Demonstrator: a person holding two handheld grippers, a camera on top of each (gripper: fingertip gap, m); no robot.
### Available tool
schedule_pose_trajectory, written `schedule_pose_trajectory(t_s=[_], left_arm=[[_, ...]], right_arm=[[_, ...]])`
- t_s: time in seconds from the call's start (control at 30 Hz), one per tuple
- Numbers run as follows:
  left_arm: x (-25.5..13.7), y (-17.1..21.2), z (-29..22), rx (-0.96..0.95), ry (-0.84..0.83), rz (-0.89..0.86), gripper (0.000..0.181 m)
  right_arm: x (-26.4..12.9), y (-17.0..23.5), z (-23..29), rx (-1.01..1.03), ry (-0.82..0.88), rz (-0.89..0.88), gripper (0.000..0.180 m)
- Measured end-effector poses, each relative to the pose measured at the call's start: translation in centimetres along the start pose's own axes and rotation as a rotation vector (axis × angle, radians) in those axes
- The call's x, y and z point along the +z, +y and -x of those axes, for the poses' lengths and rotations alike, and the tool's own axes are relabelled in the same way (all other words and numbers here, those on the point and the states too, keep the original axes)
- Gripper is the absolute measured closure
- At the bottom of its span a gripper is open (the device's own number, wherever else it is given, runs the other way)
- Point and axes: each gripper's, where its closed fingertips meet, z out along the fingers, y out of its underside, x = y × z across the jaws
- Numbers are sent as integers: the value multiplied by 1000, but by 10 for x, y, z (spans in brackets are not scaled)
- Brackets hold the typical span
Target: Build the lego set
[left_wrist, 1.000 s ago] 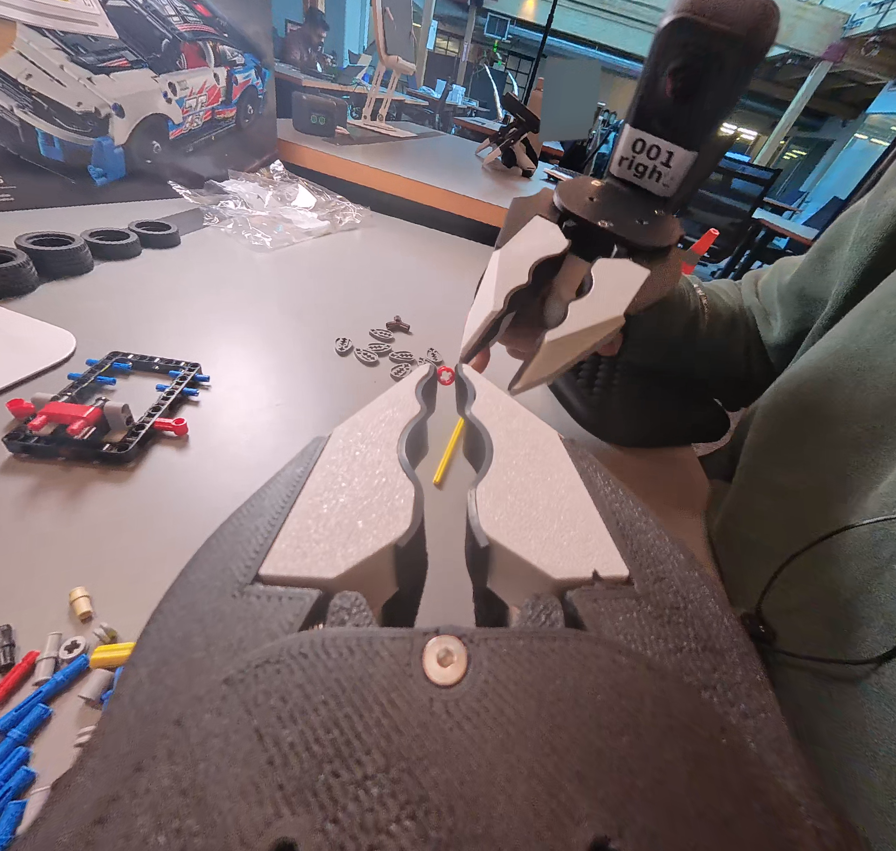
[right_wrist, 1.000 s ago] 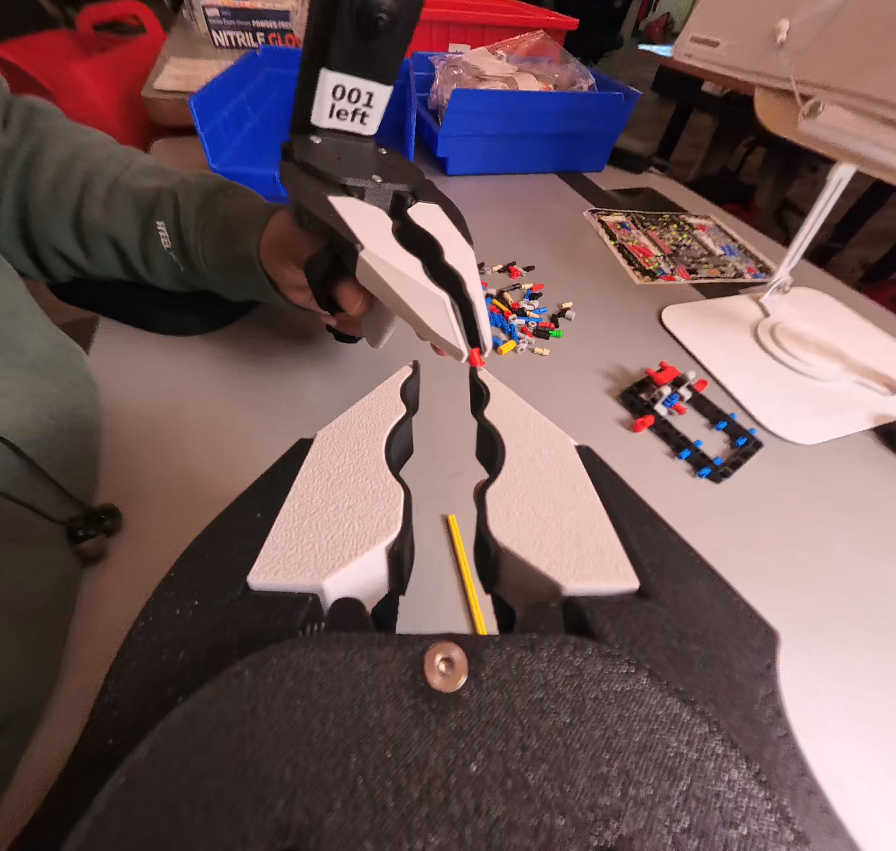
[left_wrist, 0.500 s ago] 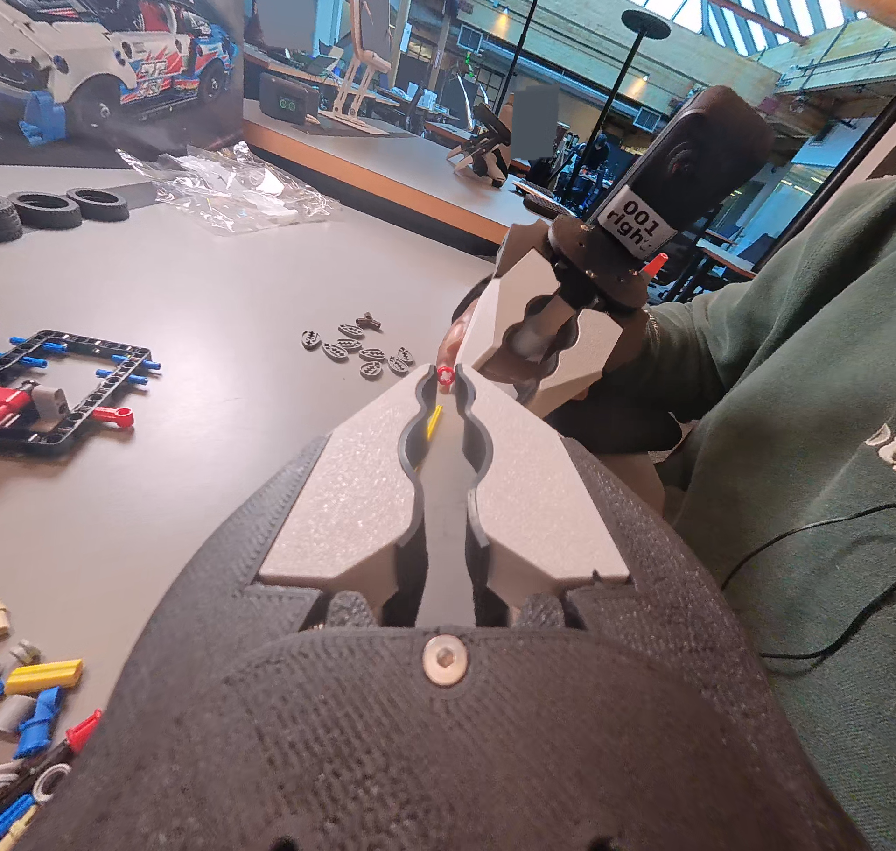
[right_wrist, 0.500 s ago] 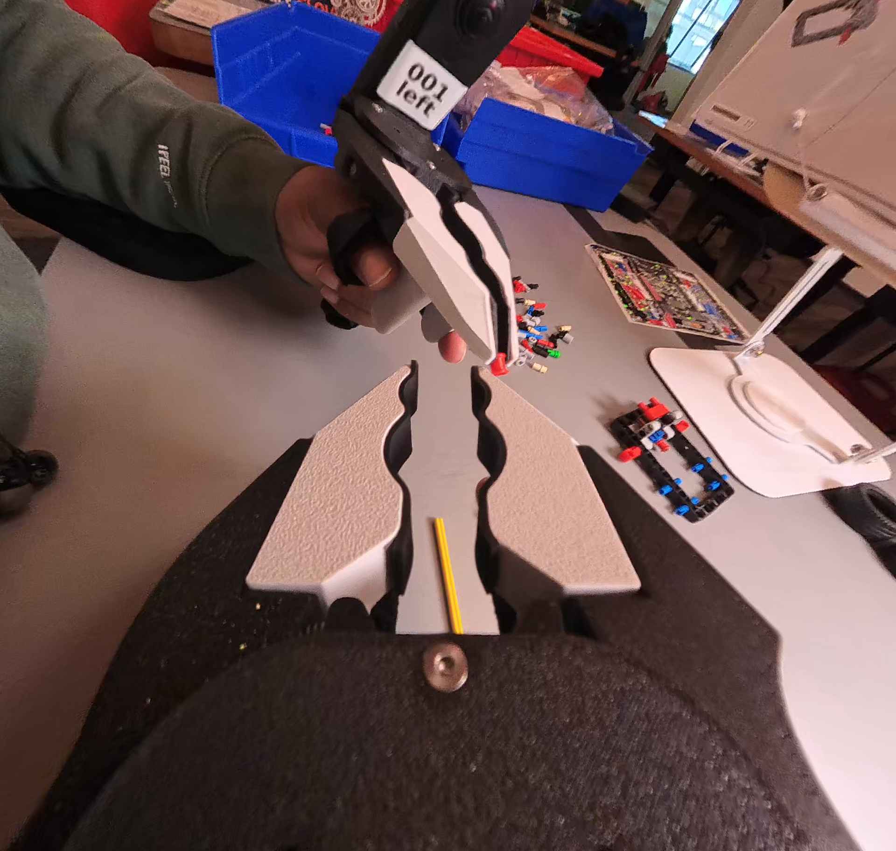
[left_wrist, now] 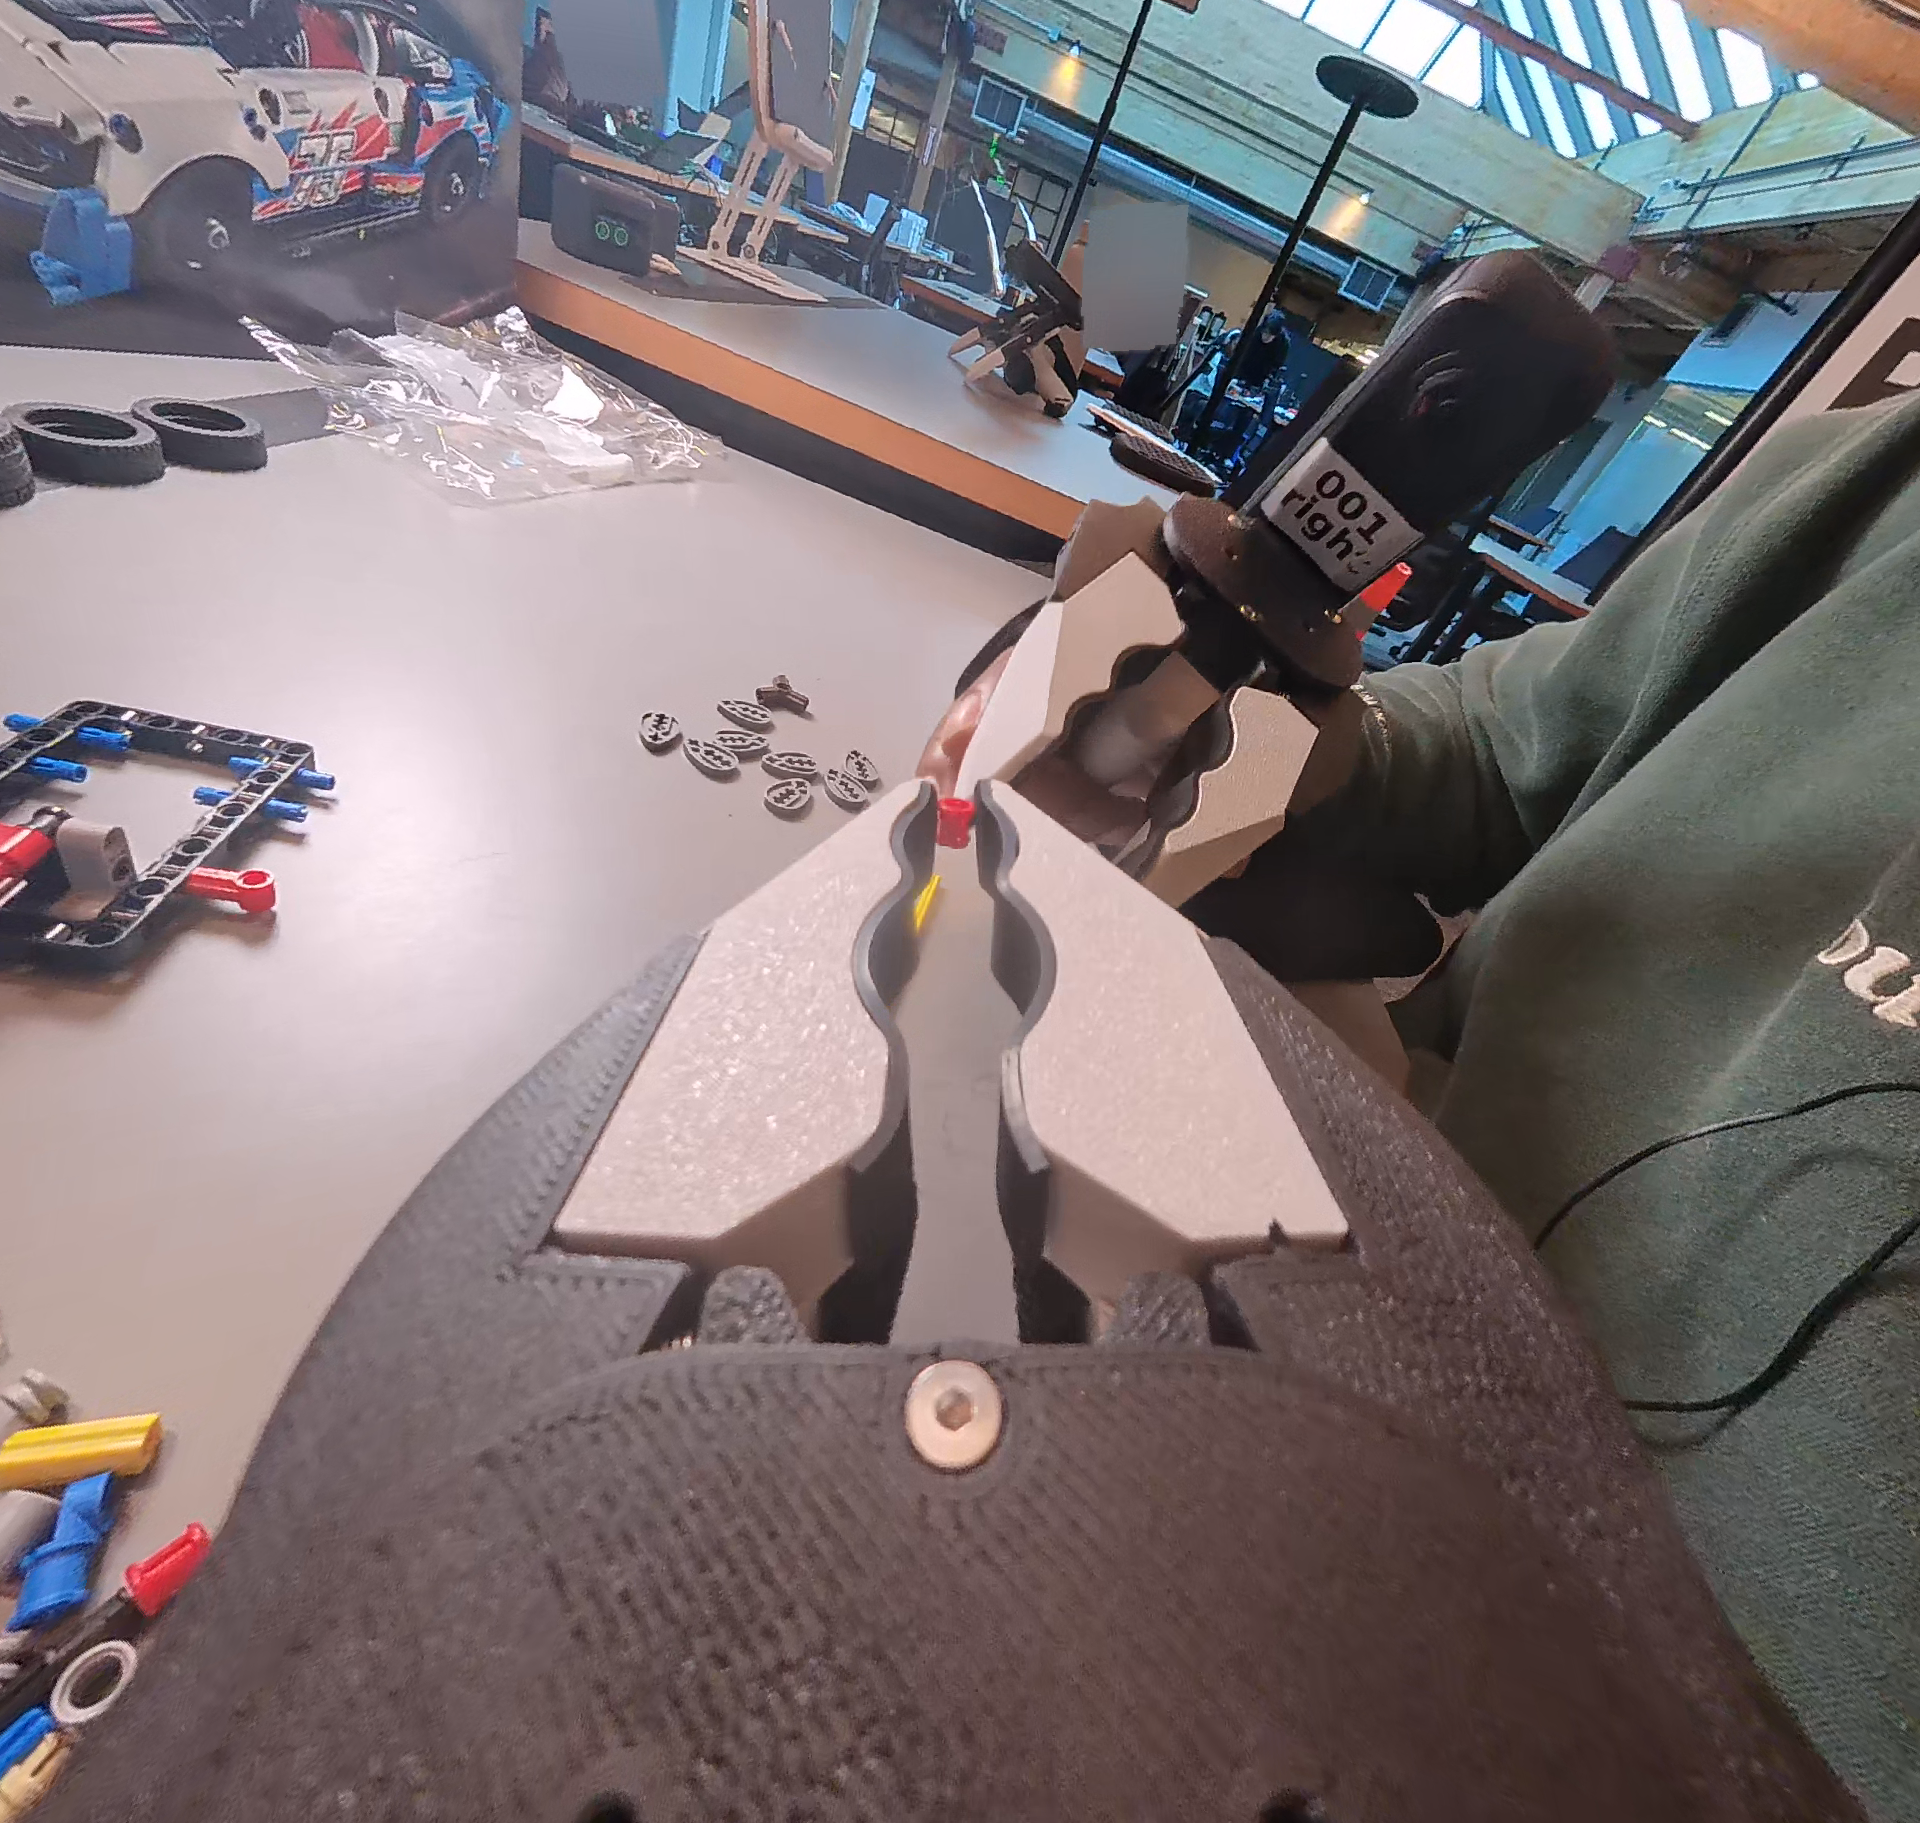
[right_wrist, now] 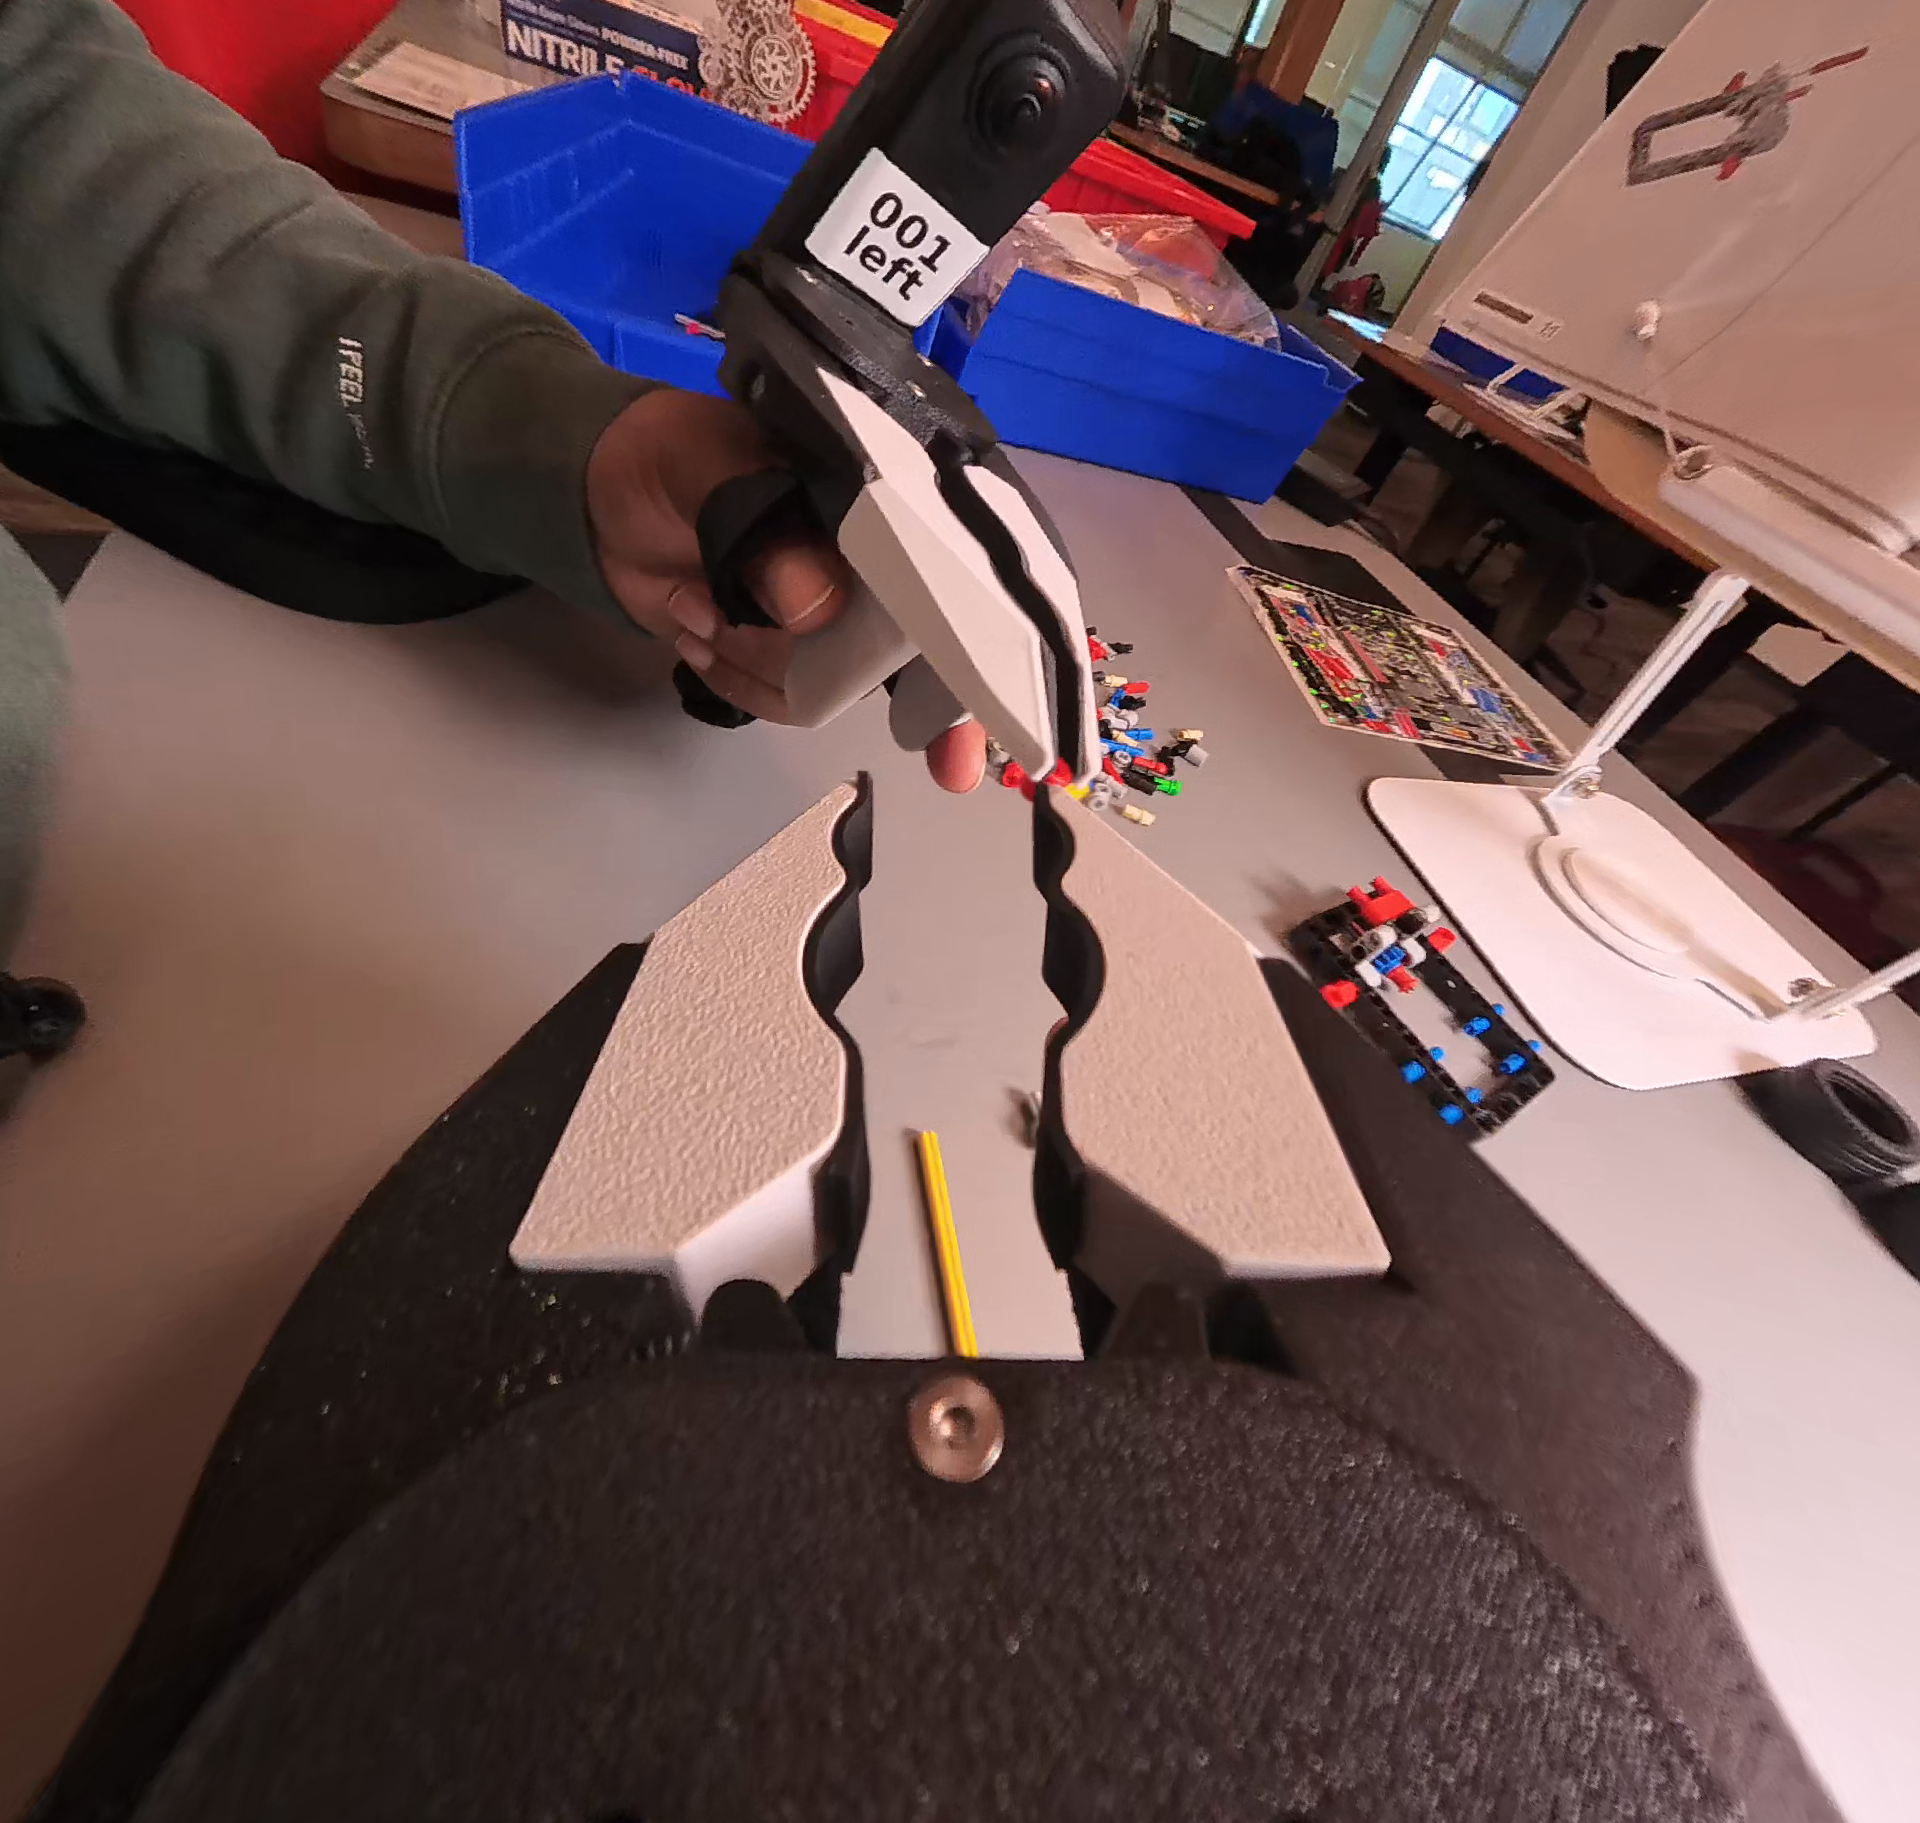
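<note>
My left gripper (left_wrist: 951, 805) is shut on a small red bush (left_wrist: 952, 824) pinched at its fingertips, above the grey table. In the right wrist view the left gripper (right_wrist: 1062, 774) hangs tip-down with the red bush (right_wrist: 1045, 782) just off my right finger's tip. My right gripper (right_wrist: 951, 791) is open and empty; it also shows in the left wrist view (left_wrist: 1086, 823), close behind the left tips. A thin yellow axle (right_wrist: 945, 1243) lies on the table between the right fingers, and also shows in the left wrist view (left_wrist: 925, 900). A black frame with blue pins and red parts (left_wrist: 156, 807) (right_wrist: 1423, 1004) lies to the side.
Several small grey oval pieces (left_wrist: 769, 750) lie beyond the left tips. A pile of loose pins (right_wrist: 1132, 734) and more pieces (left_wrist: 62, 1524) sit near the left hand. Tyres (left_wrist: 135, 438), a plastic bag (left_wrist: 488, 402), a white stand base (right_wrist: 1590, 932), a sticker sheet (right_wrist: 1392, 651), blue bins (right_wrist: 1122, 381). The tips of both grippers are at nearly the same place.
The left gripper, still shut on the red bush, has tilted and swung closer to the right gripper's right fingertip. The right gripper stays open. The yellow axle has not moved on the table.
</note>
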Motion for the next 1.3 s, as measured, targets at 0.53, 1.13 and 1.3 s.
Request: schedule_pose_trajectory(t_s=[0.53, 1.13, 1.3], left_arm=[[0, 1, 0, -29, 17, -5, 175], [-2, -3, 2, -148, 60, -56, 178], [-5, -1, 11, -76, 2, -36, 178]], right_arm=[[1, -2, 0, 29, -6, -34, 145], [4, -1, 3, 101, -29, -47, 147], [-2, 3, -10, 134, -1, -46, 148]])
